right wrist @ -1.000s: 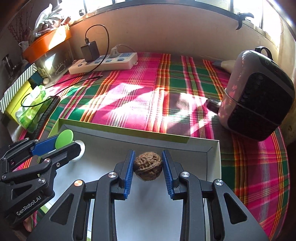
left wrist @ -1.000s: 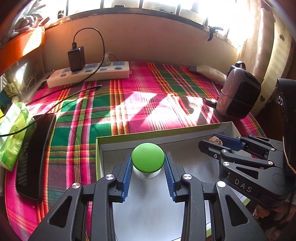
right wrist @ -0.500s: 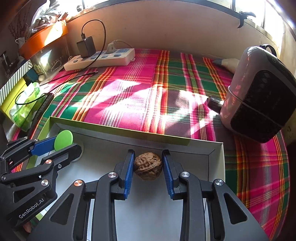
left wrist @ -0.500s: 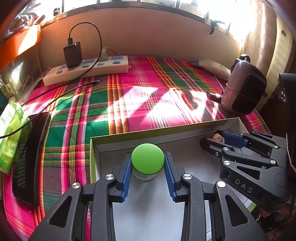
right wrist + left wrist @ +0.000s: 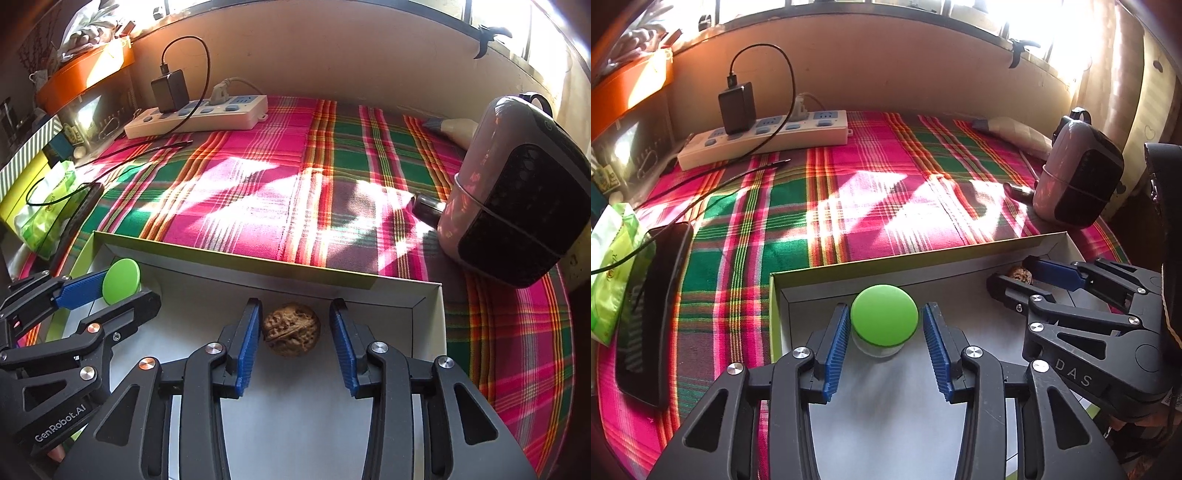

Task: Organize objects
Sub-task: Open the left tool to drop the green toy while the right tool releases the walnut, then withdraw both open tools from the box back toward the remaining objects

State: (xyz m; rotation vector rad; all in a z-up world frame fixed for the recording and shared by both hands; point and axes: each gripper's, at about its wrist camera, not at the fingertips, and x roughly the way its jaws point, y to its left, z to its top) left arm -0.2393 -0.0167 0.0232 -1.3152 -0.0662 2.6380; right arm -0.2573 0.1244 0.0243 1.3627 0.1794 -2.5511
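A sunlit windowsill nook holds a table covered in a pink, green and red plaid cloth (image 5: 849, 177), with a power strip (image 5: 764, 138) and its plugged-in charger against the back wall, a small grey heater (image 5: 517, 192) to the right and a green tissue pack (image 5: 613, 266) beside a dark phone at the left edge. At the near edge of the cloth sits a shallow box (image 5: 923, 254) with a white floor and a green outer rim.

Both items of the tidying job lie inside that box. The left gripper (image 5: 884, 332) straddles a small jar (image 5: 884, 325) near the box's back-left corner; its blue ribbed pads stand spread, with a clear gap on either side of the lid, so nothing is pinched. The right gripper (image 5: 293, 332) frames a walnut (image 5: 291, 328) near the back wall toward the right; its pads are also apart, the left pad just about touching the shell and the right one clear of it. Each item rests on the box floor, so the spread jaws read as a release inside the box, not a grasp.

The jar has a round, flat, bright green lid wider than its pale, translucent body, which shows only as a rim beneath. The walnut is brown, wrinkled and roundish, with a seam running across it, and it could roll if nudged.
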